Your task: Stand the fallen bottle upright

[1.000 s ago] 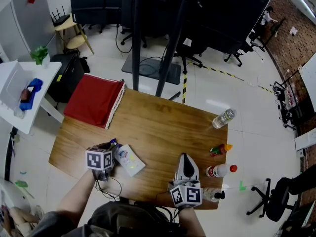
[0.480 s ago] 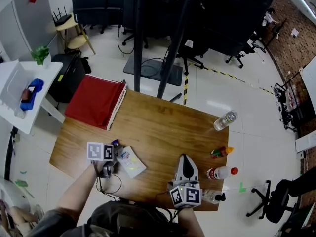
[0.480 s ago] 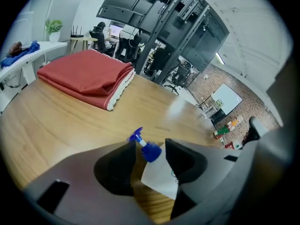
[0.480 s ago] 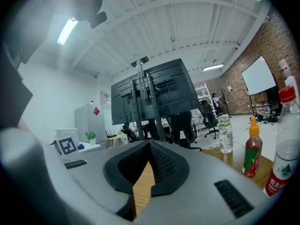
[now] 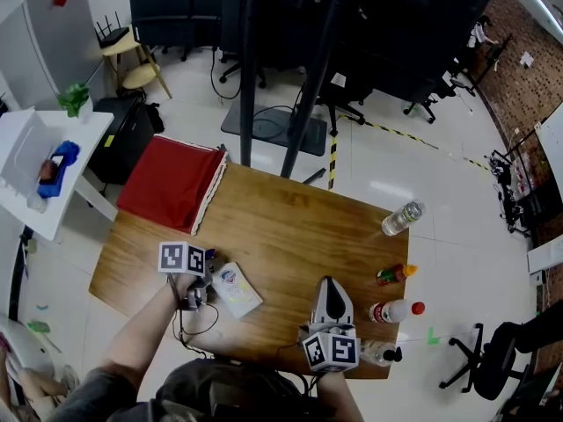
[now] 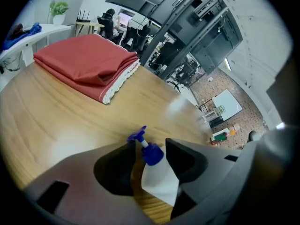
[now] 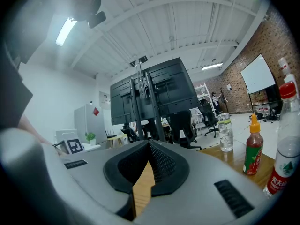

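Note:
The fallen bottle (image 5: 236, 290) is a white spray bottle with a blue head, lying on the wooden table (image 5: 290, 227) near its front left. In the left gripper view its blue head (image 6: 151, 153) sits between the jaws, with a gap on each side, and its white body (image 6: 158, 184) runs back under the gripper. My left gripper (image 5: 203, 268) (image 6: 151, 143) points steeply down; its jaws have just been opening and stand open round the spray head. My right gripper (image 5: 331, 283) (image 7: 149, 144) rests level near the front edge, shut on nothing.
A folded red cloth (image 5: 171, 183) (image 6: 86, 64) hangs over the table's far left corner. Along the right edge stand a clear water bottle (image 5: 400, 218) (image 7: 226, 132), a red sauce bottle (image 5: 391, 275) (image 7: 253, 149), a red-capped bottle (image 5: 393, 310) and a black-capped one (image 5: 380, 352).
My left gripper has rolled and shifted a little away from me, so its marker cube shows two faces. The spray bottle and my right gripper have stayed put.

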{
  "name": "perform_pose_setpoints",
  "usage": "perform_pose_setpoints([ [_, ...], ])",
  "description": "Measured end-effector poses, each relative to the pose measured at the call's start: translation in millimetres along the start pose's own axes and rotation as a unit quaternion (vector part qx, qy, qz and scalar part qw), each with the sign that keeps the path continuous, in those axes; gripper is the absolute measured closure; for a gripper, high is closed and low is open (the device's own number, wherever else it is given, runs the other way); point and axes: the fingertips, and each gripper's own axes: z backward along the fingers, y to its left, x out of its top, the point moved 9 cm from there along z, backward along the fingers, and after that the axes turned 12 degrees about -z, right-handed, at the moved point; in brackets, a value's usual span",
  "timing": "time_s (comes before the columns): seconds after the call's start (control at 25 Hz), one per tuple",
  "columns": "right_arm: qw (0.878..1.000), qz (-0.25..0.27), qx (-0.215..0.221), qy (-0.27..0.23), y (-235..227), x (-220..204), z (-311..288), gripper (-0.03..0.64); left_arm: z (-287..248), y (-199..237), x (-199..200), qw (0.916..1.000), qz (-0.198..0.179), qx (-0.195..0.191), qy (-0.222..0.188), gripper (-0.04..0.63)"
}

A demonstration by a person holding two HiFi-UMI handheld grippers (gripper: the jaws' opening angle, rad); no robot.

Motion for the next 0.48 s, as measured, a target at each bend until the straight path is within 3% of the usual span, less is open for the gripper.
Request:
perform_pose_setpoints([
  [0.2,1.0,-0.004,0.001,0.002,-1.4,1.6,-3.3,0.6,-6.5,1.9,5.2,0.9998,-0.002,-0.002,0.02,0.341],
  [0.32,1.0,-0.004,0.0,0.0,-3.4,2.1,-4.2,0.6,-14.1,5.3,2.1,0.9991,0.016,-0.018,0.036,0.247],
  [0.48,1.0,-0.009,-0.003,-0.001,-8.8,3.4,-5.4,0.6,-17.7,0.4,2.7,0.9989,-0.001,-0.012,0.045,0.244],
])
